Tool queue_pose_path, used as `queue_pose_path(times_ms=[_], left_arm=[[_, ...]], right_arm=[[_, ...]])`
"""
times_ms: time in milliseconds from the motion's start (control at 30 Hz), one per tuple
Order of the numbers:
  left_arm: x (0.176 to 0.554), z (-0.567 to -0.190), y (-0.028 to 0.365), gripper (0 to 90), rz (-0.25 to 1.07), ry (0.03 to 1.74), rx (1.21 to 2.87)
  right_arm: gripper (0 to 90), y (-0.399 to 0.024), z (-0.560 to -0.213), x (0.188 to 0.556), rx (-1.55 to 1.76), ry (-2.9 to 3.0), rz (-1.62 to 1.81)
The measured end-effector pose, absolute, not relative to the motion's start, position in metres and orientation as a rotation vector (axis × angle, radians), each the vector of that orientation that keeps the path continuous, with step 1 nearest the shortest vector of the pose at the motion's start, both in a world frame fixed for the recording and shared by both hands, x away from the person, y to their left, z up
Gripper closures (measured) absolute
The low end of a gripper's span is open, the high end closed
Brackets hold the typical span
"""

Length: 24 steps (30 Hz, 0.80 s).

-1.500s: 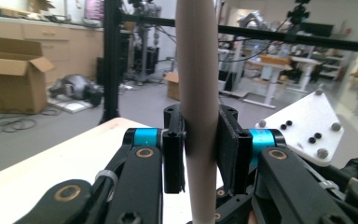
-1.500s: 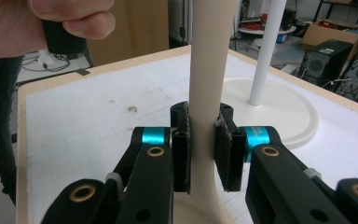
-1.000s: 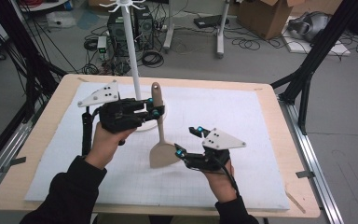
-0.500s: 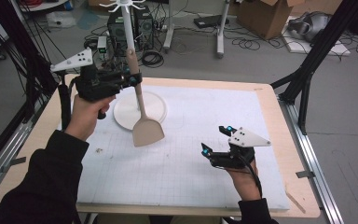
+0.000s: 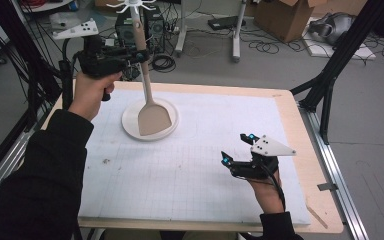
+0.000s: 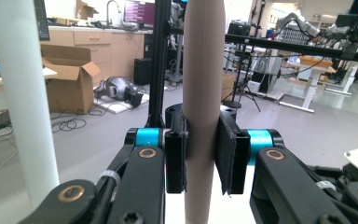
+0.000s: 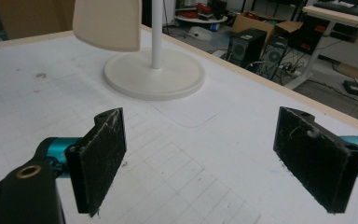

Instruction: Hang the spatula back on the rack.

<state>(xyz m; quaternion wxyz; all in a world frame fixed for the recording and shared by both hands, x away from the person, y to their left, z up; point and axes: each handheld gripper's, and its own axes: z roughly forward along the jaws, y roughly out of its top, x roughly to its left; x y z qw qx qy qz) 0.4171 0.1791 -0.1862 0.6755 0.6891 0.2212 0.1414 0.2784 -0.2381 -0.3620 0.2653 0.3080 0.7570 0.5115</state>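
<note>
The left gripper (image 5: 139, 56) is lifted high over the far left corner of the table (image 5: 290, 107). Its two black jaws are pinching the round handle of a wooden spatula (image 5: 152, 117). The pads (image 6: 175, 156) press on both sides of the handle, so it cannot slip. The spatula hangs straight down with its flat, wide end at the bottom. That end floats in the air, over the round white base (image 5: 130, 125) of a stand.

The stand has a thin white pole (image 6: 21, 93) that goes up to some little hooks (image 5: 130, 7) at the top. The pole is just beside the spatula handle. I think the person holds the spatula up high and upright because they want to hang it on one of those hooks. Holding it near the top of the handle lets the heavy end dangle down and keeps it steady.

The right gripper (image 5: 238, 148) rests low near the right edge of the table, toward the near side. Its jaws are spread wide apart and hold nothing. It is well apart from the stand, so it is out of the way while the other hand works.

A white mat (image 5: 205, 125) with a grid covers most of the table top.
</note>
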Motion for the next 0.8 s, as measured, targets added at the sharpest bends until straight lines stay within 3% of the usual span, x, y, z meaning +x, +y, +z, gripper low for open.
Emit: queue_pose_path(times_ms=[800], left_arm=[[0.450, -0.185, 0.187, 74.8, 0.315, 0.580, 1.577]], right_arm=[[16.3, -0.238, -0.361, 0.278, 0.822, 2.047, 1.404]])
